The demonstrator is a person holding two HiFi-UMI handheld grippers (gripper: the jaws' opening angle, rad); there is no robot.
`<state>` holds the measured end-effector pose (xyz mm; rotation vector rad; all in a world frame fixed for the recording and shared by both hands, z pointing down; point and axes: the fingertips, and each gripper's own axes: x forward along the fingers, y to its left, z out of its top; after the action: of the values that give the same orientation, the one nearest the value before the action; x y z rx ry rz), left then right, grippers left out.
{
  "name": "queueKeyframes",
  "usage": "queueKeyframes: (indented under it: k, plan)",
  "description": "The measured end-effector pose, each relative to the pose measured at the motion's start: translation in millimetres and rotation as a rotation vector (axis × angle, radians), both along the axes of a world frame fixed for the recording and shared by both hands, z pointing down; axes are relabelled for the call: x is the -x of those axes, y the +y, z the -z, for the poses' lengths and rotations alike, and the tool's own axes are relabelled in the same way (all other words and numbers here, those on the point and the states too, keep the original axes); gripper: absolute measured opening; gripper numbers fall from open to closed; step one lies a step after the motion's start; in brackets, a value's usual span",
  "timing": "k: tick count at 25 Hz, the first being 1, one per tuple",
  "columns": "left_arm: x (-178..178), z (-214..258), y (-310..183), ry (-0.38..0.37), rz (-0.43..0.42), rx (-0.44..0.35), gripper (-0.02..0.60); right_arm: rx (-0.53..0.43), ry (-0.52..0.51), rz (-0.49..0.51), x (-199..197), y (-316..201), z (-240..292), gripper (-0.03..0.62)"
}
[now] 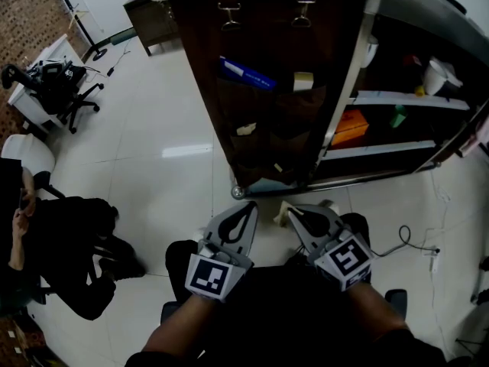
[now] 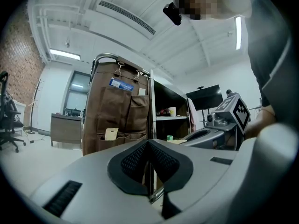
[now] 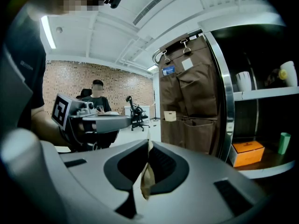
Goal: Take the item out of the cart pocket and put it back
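A brown fabric pocket organizer [image 1: 267, 90] hangs by two clips on the end of a metal cart. Its pockets hold a blue-and-white card [image 1: 246, 73], a cream card [image 1: 303, 81] and small tan packets [image 1: 246, 129]. My right gripper [image 1: 294, 210] is held low, short of the cart's foot, shut on a thin tan paper packet [image 3: 147, 178]; the packet [image 1: 283, 214] pokes out at its tip. My left gripper [image 1: 246, 207] sits beside it, jaws together with nothing between them. Both gripper views face the organizer [image 2: 117, 120] [image 3: 187, 101] from a distance.
The cart's shelves [image 1: 405, 99] carry an orange box [image 1: 351, 127], a green cup and white cups. A seated person in black [image 1: 53, 243] is at the left, an office chair [image 1: 53, 82] behind. A cable [image 1: 412, 243] lies on the tiled floor at right.
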<state>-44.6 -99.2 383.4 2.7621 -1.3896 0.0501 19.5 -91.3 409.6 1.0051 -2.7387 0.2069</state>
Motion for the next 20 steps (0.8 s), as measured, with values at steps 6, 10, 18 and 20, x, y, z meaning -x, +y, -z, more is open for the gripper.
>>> queueKeyframes:
  k: [6, 10, 18, 20]
  plan:
    - [0.1, 0.0, -0.2, 0.001, 0.001, 0.001, 0.0, -0.001, 0.0, -0.004, -1.8, -1.5, 0.5, 0.018]
    - [0.0, -0.6, -0.4, -0.001, 0.001, 0.005, 0.0, 0.002, -0.001, -0.006, -2.3, -1.6, 0.8, 0.018]
    - [0.3, -0.1, -0.2, -0.002, 0.002, 0.002, 0.0, -0.002, -0.002, -0.007, -4.0, -1.8, 2.4, 0.018]
    - [0.4, -0.3, -0.2, -0.002, 0.002, 0.002, 0.0, -0.003, -0.002, -0.005, -4.0, -1.2, 3.0, 0.018]
